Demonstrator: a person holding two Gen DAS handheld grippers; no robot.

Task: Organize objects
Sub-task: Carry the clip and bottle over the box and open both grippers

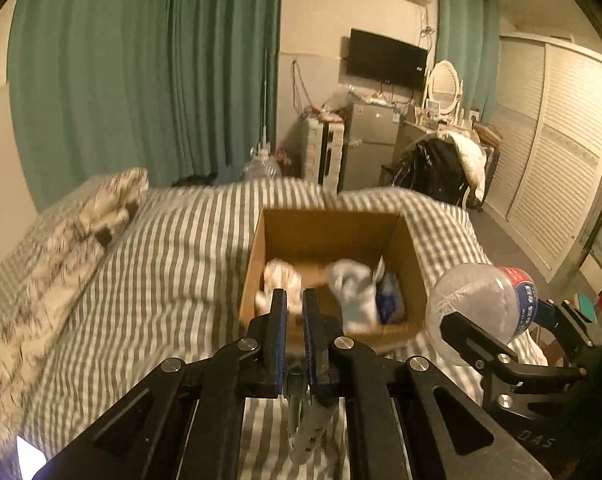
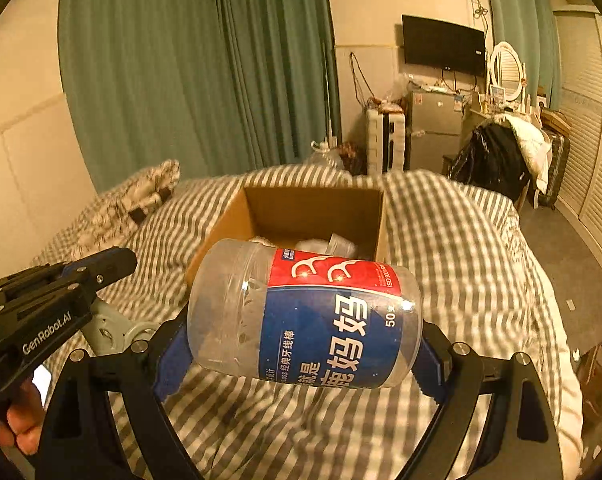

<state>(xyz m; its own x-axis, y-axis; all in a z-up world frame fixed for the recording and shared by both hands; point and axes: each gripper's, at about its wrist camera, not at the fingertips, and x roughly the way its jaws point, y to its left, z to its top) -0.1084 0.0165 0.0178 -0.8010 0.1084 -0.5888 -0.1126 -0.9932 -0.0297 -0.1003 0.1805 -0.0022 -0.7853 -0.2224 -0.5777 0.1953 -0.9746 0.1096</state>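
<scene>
My left gripper (image 1: 295, 300) is shut on a thin grey object (image 1: 307, 428) that hangs down between its fingers above the bed. In the right wrist view that same left gripper (image 2: 117, 262) comes in from the left with the grey object (image 2: 113, 330) under it. My right gripper (image 2: 303, 350) is shut on a clear floss-pick jar (image 2: 301, 316) with a red and blue label, held sideways across wide jaws. The jar (image 1: 477, 304) also shows at the right of the left wrist view. Beyond both grippers, an open cardboard box (image 1: 329, 216) (image 2: 313, 196) holds white cloth items (image 1: 353, 292) and a blue packet (image 1: 389, 300).
The box sits on a bed with a grey-and-white striped cover (image 1: 173, 264), a patterned pillow (image 1: 61, 240) at its left. Green curtains (image 1: 141, 80) hang behind. A small fridge (image 1: 365, 140), a chair piled with clothes (image 1: 441, 164) and a louvred wardrobe (image 1: 561, 160) stand further back. A hand (image 2: 21, 420) holds the left gripper.
</scene>
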